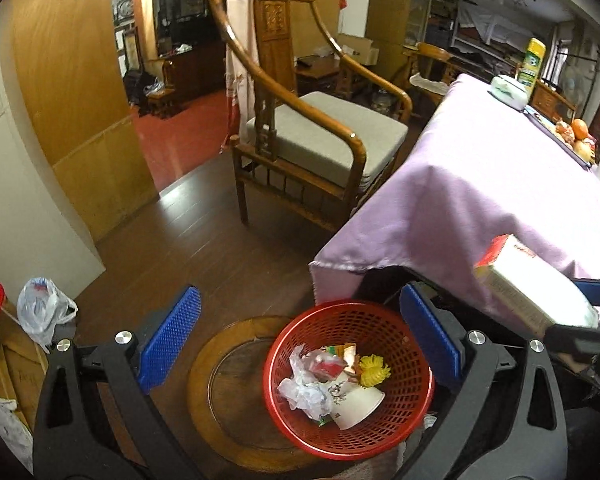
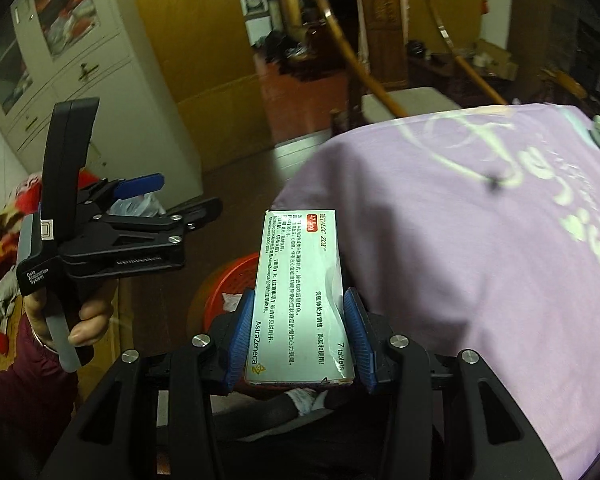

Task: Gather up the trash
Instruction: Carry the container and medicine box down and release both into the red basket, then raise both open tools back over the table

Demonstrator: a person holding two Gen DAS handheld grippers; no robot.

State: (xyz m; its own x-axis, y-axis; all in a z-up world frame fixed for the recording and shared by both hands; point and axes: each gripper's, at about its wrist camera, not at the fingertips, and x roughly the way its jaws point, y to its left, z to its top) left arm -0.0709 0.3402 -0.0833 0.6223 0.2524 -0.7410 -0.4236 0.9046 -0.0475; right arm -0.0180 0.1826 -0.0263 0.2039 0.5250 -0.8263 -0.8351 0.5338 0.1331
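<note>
Dark wood floor (image 1: 204, 240); a wooden armchair (image 1: 300, 120) with grey cushion stands beside the purple-clothed worktop (image 1: 480, 184); white cabinet (image 2: 60, 60) at left.

The red basket (image 1: 350, 380) stands on the floor with its mouth open upward and nothing over it; wrappers and a paper cup (image 1: 356, 406) fill only its bottom. The left gripper (image 1: 300, 344) hangs above the basket, jaws spread wide with nothing between them. Just right of the basket, the counter (image 1: 480, 184) corner and its hanging purple cloth crowd that side. Beyond the basket stands a wooden chair (image 1: 320, 132), with bare floor between. Left of the basket, a round wooden stool (image 1: 228, 384) touches its base.
</note>
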